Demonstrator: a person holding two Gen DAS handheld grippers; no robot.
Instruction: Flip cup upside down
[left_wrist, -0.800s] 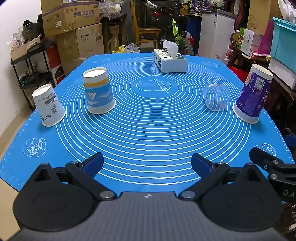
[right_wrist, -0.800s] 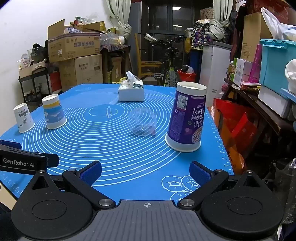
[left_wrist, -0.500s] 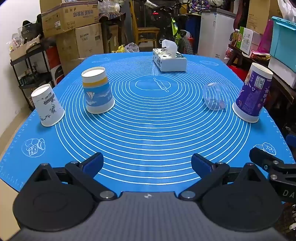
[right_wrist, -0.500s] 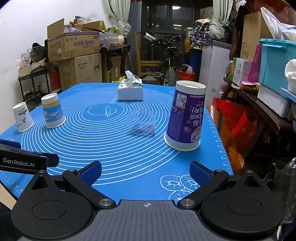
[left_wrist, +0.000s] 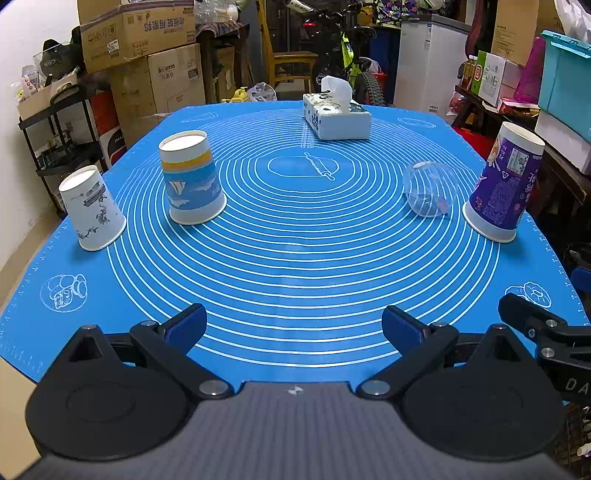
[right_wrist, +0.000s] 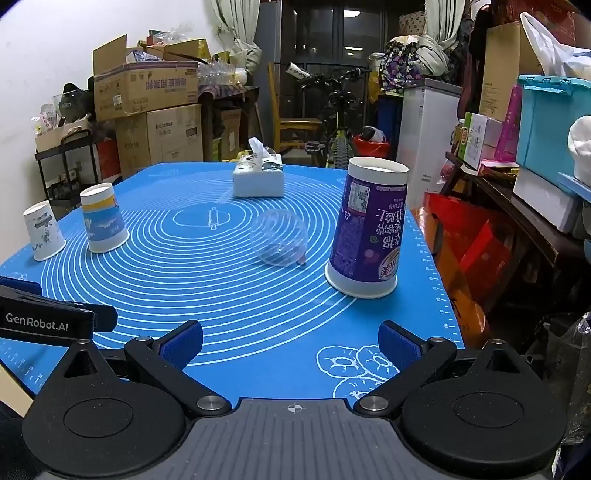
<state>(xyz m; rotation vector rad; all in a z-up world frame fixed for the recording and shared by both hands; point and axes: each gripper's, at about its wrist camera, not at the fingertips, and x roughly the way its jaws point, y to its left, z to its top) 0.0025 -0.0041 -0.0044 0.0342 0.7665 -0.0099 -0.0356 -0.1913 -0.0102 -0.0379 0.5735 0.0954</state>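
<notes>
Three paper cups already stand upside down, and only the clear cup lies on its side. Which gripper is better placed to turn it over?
Probably the right gripper. It is open, and the clear cup lies nearly straight ahead of it. From the left gripper, also open, the cup sits far off to the right side.

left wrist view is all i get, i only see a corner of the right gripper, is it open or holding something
Observer: The right gripper is open. Nothing is between its fingers, and only the blue mat shows in the gap.
Operator: ok is it lined up on the purple cup
Observer: Roughly. The purple cup stands rim down ahead of it, a little right of its centre line and well beyond the fingertips.
Operator: anything past the table edge on that side
Observer: Yes, red bags sit below table level, just off the mat's right edge beside that cup.
</notes>
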